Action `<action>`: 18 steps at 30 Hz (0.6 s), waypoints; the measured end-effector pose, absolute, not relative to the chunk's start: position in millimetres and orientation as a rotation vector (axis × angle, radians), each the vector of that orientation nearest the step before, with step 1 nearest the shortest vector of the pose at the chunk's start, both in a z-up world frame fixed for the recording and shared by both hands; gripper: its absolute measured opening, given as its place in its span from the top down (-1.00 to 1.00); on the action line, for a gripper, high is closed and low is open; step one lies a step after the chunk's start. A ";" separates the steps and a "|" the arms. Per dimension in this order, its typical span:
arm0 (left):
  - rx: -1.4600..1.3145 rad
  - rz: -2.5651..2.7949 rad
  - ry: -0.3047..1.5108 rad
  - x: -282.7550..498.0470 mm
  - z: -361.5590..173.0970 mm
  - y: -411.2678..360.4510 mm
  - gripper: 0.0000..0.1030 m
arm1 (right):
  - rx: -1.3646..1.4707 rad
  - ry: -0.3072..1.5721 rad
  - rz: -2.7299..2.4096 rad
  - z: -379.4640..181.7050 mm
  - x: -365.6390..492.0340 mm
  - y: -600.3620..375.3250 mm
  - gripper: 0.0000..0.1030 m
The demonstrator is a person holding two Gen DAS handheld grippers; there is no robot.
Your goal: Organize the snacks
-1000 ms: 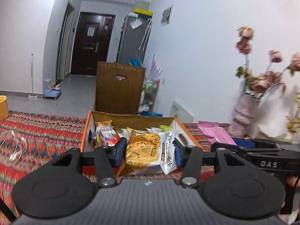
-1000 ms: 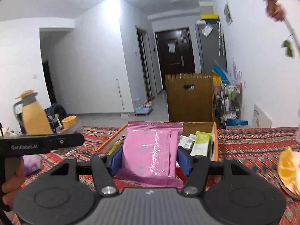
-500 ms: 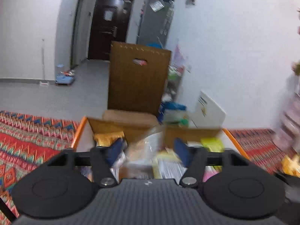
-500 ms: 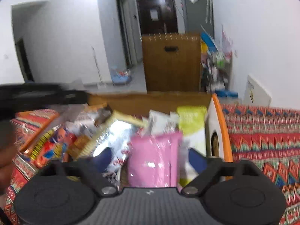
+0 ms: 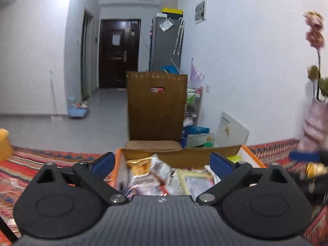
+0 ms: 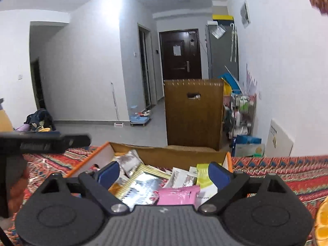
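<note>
Now both packets lie in the cardboard snack box (image 6: 180,155); left gripper (image 5: 162,162) and right gripper (image 6: 164,172) have just been opening, empty, above it; next calls for fetching another snack.

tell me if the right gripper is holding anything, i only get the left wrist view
observer: no. The right gripper has just been opening; its jaws stand wide and the pink packet lies loose between them in the box.
operator: whats beside the pink one
observer: a yellow-green packet to its right, by the box's right wall.
operator: anything right of the box
observer: orange slices at the picture's right edge.
</note>
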State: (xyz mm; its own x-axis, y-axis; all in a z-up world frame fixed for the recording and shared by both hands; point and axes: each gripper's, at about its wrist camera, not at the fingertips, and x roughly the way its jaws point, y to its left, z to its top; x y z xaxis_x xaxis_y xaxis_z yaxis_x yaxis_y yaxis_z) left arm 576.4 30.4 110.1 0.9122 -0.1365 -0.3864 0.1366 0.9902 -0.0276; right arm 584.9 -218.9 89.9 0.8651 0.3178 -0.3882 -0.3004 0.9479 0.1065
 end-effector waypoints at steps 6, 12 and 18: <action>0.042 -0.151 0.307 454.7 134.9 33.7 -1.00 | -0.009 0.363 0.294 126.4 512.7 -228.9 -1.00; 0.042 -0.125 0.218 326.0 143.4 39.0 -1.00 | -0.020 0.301 0.321 137.1 402.4 -241.3 -1.00; -0.041 -0.076 0.183 227.3 137.0 66.8 -1.00 | -0.038 0.292 0.296 124.0 290.5 -247.4 -1.00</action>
State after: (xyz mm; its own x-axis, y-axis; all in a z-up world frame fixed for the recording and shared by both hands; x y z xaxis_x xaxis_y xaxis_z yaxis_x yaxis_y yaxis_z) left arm 227.3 66.8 137.0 0.9804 -0.0790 -0.1805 0.0715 0.9963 -0.0477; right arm 290.5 -247.4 124.0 0.9147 0.2820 -0.2893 -0.2930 0.9561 0.0053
